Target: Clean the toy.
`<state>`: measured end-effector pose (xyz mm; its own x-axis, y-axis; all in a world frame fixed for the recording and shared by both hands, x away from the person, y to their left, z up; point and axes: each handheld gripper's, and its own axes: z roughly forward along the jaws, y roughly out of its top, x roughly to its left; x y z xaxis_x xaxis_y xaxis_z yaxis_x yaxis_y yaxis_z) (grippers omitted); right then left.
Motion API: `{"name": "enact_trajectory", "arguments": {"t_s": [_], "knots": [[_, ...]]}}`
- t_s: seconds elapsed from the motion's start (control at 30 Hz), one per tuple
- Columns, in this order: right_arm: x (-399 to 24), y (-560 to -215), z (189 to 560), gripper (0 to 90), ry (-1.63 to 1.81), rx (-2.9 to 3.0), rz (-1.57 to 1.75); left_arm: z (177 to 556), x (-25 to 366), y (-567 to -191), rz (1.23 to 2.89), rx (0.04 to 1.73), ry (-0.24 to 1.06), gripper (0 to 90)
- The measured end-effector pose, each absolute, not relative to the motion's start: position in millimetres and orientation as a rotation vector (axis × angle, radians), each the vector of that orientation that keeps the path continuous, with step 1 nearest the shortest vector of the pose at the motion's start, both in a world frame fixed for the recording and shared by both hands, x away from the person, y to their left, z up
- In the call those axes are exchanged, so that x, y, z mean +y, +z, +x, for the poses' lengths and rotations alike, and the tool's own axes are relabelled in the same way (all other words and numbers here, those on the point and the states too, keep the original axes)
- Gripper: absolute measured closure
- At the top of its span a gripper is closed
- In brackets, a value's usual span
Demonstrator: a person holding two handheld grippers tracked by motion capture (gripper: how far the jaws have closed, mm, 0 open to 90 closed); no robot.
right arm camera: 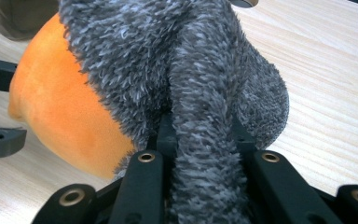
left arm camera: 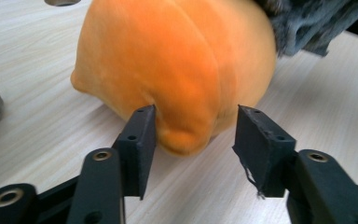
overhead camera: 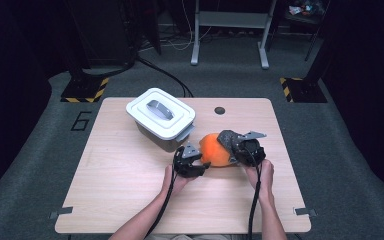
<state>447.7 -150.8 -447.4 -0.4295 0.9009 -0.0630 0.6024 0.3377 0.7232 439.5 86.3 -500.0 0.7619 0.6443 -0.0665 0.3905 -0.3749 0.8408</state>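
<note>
On the pale wooden table [overhead camera: 120, 190] an orange plush toy [overhead camera: 215, 149] with a grey fuzzy part [right arm camera: 191, 70] lies just to the near right of the white lidded box [overhead camera: 161, 119], close to it but not touching as far as the high view shows. Taking that box as the landmark, the left gripper [overhead camera: 196, 161] sits in front of the box's near right corner, at the toy's left end, and the right gripper [overhead camera: 234, 145] is farther right of the box, at the toy's other end. In the left gripper view the two black jaws stand partly apart on either side of a small orange nub at the toy's lower end; one pad [left arm camera: 142, 135] lies against the plush or very close to it, while the other pad [left arm camera: 256, 140] is clear of it with table showing in between (so nothing is pinched there). In the right gripper view the jaws are drawn in tight on a thick fold of the grey fuzzy fabric, which bulges up between and above them, with the orange body beside it. In the high view a small dark round hole [overhead camera: 220, 110] marks the table to the right of the box, beyond the toy. The person's forearms [overhead camera: 267, 210] reach in from the near edge, one to each gripper.
</note>
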Motion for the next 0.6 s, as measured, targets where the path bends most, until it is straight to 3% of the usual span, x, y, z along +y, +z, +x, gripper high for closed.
{"name": "enact_trajectory", "arguments": {"t_s": [0.07,0.3,0.6], "knots": [[-151.0,-447.7,448.0,73.0,0.878,2.149,1.319,439.7,83.3,-501.5,2.017,0.777,0.367,49.7],[-151.0,-448.3,447.5,72.9,0.880,2.133,1.323,439.4,75.8,-503.2,2.039,0.732,0.422,73.7],[-146.3,-433.1,427.8,73.0,0.908,2.130,1.246,435.6,74.2,-487.7,2.015,0.710,0.406,79.5]]}}
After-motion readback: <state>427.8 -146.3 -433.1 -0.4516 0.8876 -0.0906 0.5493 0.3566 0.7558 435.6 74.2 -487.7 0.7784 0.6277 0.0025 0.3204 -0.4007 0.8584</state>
